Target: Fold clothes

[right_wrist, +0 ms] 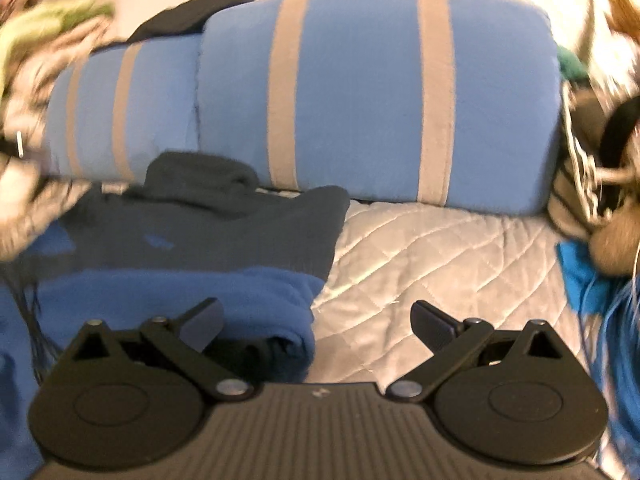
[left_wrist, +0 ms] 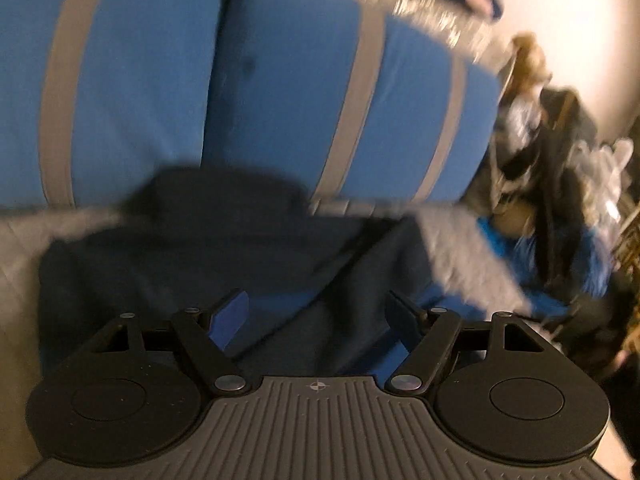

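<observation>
Both grippers hung released above a dark hooded garment on a quilted bed.

The left gripper [left_wrist: 316, 312] stood with jaws apart, nothing pinched, over the dark hooded garment [left_wrist: 224, 248], which lay spread on the grey quilt [left_wrist: 460, 248] with its hood against two blue striped pillows [left_wrist: 280, 92]. The right gripper [right_wrist: 316, 320] was likewise parted and empty, beside a folded blue piece [right_wrist: 200, 296] lying on the garment's near edge. Only the right view showed that blue piece clearly, with bare quilt open to its right and a loose heap of clothes [right_wrist: 36, 52] at far left. The left view, blurred, showed clutter [left_wrist: 560, 168] crowding the bed's right edge beyond the pillows.
</observation>
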The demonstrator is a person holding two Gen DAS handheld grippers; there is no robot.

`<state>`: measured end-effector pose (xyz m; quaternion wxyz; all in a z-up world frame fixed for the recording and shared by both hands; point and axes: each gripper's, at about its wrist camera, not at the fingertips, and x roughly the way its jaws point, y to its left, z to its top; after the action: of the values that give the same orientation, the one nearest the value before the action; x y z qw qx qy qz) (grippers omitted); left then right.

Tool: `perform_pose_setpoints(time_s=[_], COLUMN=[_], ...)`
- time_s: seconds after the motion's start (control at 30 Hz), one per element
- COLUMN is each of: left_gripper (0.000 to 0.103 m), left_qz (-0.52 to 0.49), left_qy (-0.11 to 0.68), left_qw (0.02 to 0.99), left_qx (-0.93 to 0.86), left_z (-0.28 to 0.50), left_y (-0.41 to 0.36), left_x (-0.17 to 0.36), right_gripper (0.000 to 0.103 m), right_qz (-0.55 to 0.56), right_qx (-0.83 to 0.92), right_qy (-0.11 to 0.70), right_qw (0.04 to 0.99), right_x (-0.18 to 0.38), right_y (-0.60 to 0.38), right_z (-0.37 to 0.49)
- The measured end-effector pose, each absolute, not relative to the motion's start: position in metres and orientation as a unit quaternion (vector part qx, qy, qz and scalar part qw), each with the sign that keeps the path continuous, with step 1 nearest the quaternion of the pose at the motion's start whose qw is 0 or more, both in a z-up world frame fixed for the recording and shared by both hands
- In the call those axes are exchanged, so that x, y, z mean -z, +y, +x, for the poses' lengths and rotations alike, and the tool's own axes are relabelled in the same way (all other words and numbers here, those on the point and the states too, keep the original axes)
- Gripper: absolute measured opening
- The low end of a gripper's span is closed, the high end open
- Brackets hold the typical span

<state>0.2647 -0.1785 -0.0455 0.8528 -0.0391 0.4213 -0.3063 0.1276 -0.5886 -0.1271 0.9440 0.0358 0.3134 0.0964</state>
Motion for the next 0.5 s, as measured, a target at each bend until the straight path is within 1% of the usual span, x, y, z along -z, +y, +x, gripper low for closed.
perform_pose_setpoints(time_s=[0.07, 0.2, 0.47, 0.5], left_gripper=[0.067, 0.053, 0.051, 0.043], left_qz=[-0.042, -0.062, -0.080, -0.083], left_qy=[0.445, 0.475, 0.516, 0.519], left_qw=[0.841, 0.823, 0.796, 0.795], left_qx=[0.305, 0.306, 0.304, 0.304], left_z=[0.275, 0.291, 0.314, 0.315], left_y=[-0.177, -0.173, -0.174, -0.174], left_x=[0.068, 0.094, 0.129, 0.132], right_gripper=[0.103, 0.103, 0.103, 0.103], right_qz=[0.044, 0.058, 0.095, 0.098], right_qx=[-0.091, -0.075, -0.075, -0.074], right_qy=[0.315, 0.327, 0.341, 0.342], right_qw=[0.944, 0.940, 0.932, 0.932], right_x=[0.128, 0.134, 0.145, 0.146], right_y=[-0.591, -0.593, -0.592, -0.591], right_z=[0.132, 0.141, 0.156, 0.159])
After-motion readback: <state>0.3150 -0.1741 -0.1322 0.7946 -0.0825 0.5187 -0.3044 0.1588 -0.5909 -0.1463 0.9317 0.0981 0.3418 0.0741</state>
